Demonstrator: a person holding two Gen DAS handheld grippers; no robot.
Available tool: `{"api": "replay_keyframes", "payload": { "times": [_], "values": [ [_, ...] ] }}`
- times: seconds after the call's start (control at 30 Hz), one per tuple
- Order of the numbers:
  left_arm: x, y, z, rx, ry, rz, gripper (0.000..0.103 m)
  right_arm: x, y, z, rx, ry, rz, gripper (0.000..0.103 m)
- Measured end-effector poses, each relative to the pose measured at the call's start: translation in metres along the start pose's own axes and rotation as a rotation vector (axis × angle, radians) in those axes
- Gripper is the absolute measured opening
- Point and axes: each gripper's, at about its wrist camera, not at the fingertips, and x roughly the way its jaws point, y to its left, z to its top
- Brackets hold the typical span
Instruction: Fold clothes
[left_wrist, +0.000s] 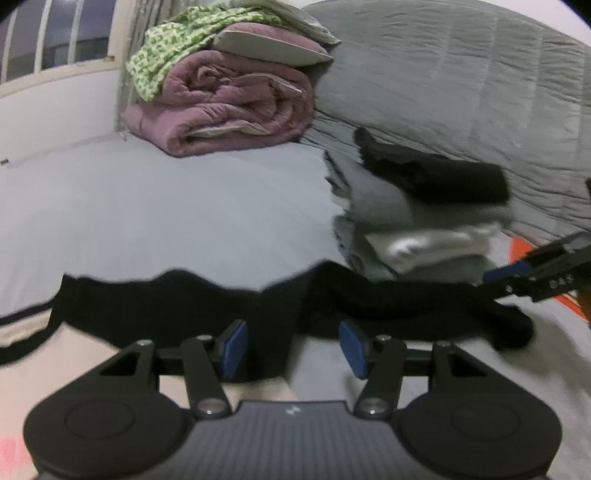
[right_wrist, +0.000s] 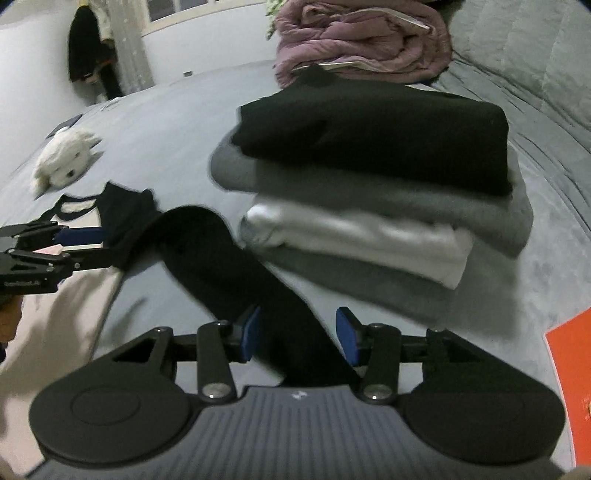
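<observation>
Left of folded stack (right_wrist: 369, 192), bare bedsheet (left_wrist: 166, 206); both tools spread, black sleeve (right_wrist: 221, 258) between, unpinched.

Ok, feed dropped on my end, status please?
Left gripper and right gripper open, black sleeve lying loose between the jaws. Cream shirt unfolded. Folded stack close beside.

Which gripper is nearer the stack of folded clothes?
Right. The right gripper sits just in front of the stack of folded clothes, over a black sleeve. The left gripper is farther off to the stack's left, over the same garment's body.
</observation>
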Motion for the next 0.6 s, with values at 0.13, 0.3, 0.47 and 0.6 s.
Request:
{"api": "replay_keyframes", "payload": {
  "times": [0.13,0.3,0.47,0.6],
  "values": [
    [0.02,0.002,0.005,-0.016,0.003,0.038,0.035,0.01,-0.008,0.001,0.027,0.013,0.023,0.048],
    [0.013,0.014,0.005,-0.098,-0.039,0.016,0.001,0.003,-0.005,-0.003,0.016,0.029,0.07,0.01],
    [-0.011,0.025,0.001,-0.131,-0.079,0.014,0.001,-0.027,0.012,-0.01,-0.044,-0.007,0.097,0.009],
    [-0.026,0.035,-0.008,-0.159,-0.08,0.037,0.001,-0.041,0.036,-0.025,-0.105,0.001,0.117,0.009]
  ]
}}
